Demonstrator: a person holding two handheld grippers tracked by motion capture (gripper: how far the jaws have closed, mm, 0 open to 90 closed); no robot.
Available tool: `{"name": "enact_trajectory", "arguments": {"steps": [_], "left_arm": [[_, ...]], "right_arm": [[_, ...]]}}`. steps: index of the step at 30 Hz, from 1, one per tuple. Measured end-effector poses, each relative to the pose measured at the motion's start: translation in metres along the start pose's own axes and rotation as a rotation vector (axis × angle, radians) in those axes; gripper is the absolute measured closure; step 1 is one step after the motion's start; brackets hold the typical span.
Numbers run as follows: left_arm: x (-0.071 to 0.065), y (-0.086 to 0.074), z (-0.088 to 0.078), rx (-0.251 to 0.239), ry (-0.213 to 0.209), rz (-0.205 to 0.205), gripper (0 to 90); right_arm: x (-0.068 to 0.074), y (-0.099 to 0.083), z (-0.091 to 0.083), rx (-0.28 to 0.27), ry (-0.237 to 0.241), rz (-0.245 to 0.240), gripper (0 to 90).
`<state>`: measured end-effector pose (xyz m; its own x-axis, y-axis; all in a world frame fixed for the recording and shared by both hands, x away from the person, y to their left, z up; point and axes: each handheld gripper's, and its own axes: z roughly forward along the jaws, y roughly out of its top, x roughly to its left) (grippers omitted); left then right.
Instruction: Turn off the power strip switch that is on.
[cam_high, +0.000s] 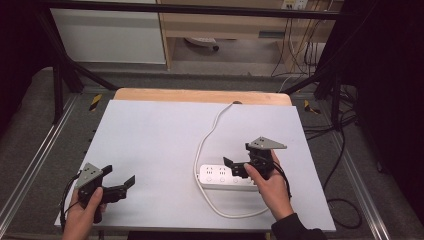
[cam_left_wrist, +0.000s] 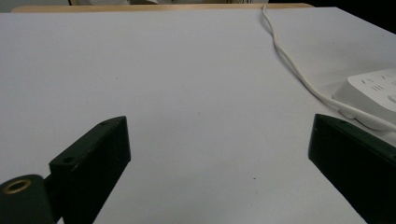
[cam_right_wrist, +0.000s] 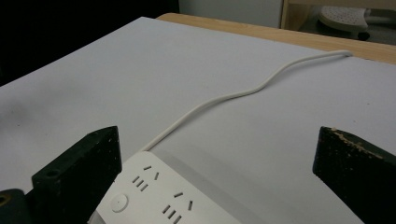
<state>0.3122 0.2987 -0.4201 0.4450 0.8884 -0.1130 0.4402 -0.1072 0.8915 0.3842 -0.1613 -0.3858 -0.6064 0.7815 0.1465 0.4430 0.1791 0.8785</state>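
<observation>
A white power strip (cam_high: 223, 177) lies flat on the white tabletop (cam_high: 150, 145), right of centre. Its white cable (cam_high: 206, 135) runs to the table's far edge and also loops toward the front edge. My right gripper (cam_high: 239, 156) hovers over the strip's right end, open, nothing between its jaws. In the right gripper view the strip (cam_right_wrist: 154, 196) sits low between the wide-apart jaws of this gripper (cam_right_wrist: 219, 135), with the cable (cam_right_wrist: 243, 93) curving away. My left gripper (cam_high: 120, 175) is open near the front left corner. In the left gripper view the strip (cam_left_wrist: 373, 91) and cable (cam_left_wrist: 289, 60) lie off to the right.
A strip of bare wood (cam_high: 200, 95) shows at the table's far edge. Black frame bars (cam_high: 65, 65) flank the table. Loose dark cables (cam_high: 345, 150) lie on the floor to the right. A wooden shelf (cam_high: 220, 25) and a white cabinet (cam_high: 110, 35) stand behind.
</observation>
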Motion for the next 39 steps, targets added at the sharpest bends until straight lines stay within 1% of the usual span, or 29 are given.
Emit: {"name": "enact_trajectory", "arguments": {"steps": [2, 5, 8, 11, 16, 23, 31, 39], "left_arm": [[0.0, 0.0, 0.0, 0.0, -0.003, -0.011, 5.7], [0.001, 0.0, 0.001, 0.002, -0.002, -0.015, 5.7], [0.0, 0.0, 0.0, 0.003, 0.001, -0.005, 5.7], [-0.001, 0.0, -0.001, 0.001, -0.002, 0.0, 5.7], [-0.002, 0.0, -0.001, 0.001, -0.005, 0.006, 5.6], [-0.002, 0.0, -0.001, 0.001, -0.005, 0.007, 5.7], [-0.002, 0.0, -0.002, 0.002, -0.009, 0.014, 5.7], [-0.002, 0.0, -0.003, -0.002, -0.008, 0.011, 5.6]], "right_arm": [[-0.001, 0.0, -0.003, -0.003, -0.004, 0.0, 2.3], [-0.003, 0.0, -0.007, -0.017, -0.017, 0.004, 2.3], [-0.006, 0.0, -0.011, -0.04, -0.031, -0.006, 2.1], [-0.007, 0.0, -0.015, -0.056, -0.041, 0.004, 2.1], [-0.01, 0.001, -0.023, -0.077, -0.045, 0.007, 1.9], [-0.017, 0.003, -0.038, -0.109, -0.064, 0.019, 1.8], [-0.027, 0.0, -0.055, -0.129, -0.102, 0.034, 1.8], [-0.036, -0.008, -0.068, -0.126, -0.128, 0.044, 1.8]]}}
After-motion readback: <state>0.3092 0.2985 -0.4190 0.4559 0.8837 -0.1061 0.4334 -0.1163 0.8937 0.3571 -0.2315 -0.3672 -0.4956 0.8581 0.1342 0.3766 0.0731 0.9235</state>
